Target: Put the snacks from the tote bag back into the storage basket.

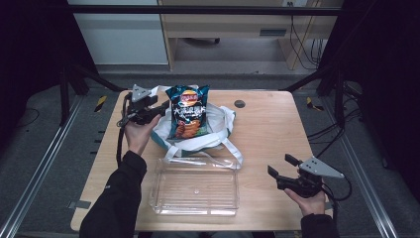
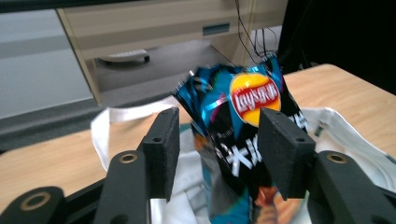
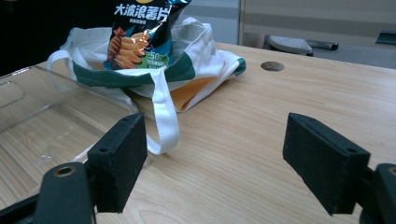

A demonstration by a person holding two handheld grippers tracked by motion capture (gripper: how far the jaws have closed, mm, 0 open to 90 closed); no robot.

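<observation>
At the desk's [image 1: 267, 124] eleven o'clock, the chip bag [image 1: 187, 111] stands upright in the white tote bag [image 1: 218, 130], just past the spread pads of the left tool [image 1: 161, 110], which grips nothing. At five o'clock the right tool [image 1: 280, 166] hovers wide open and empty, right of the clear tray [image 1: 195, 188].

This looks like a lab or test room: a wooden counter [image 1: 267, 129] stands inside a dark metal frame [image 1: 208, 9] on grey carpet [image 1: 44, 163], with loose cables [image 1: 302, 44] and what seems an office desk [image 1: 233, 25] behind.
</observation>
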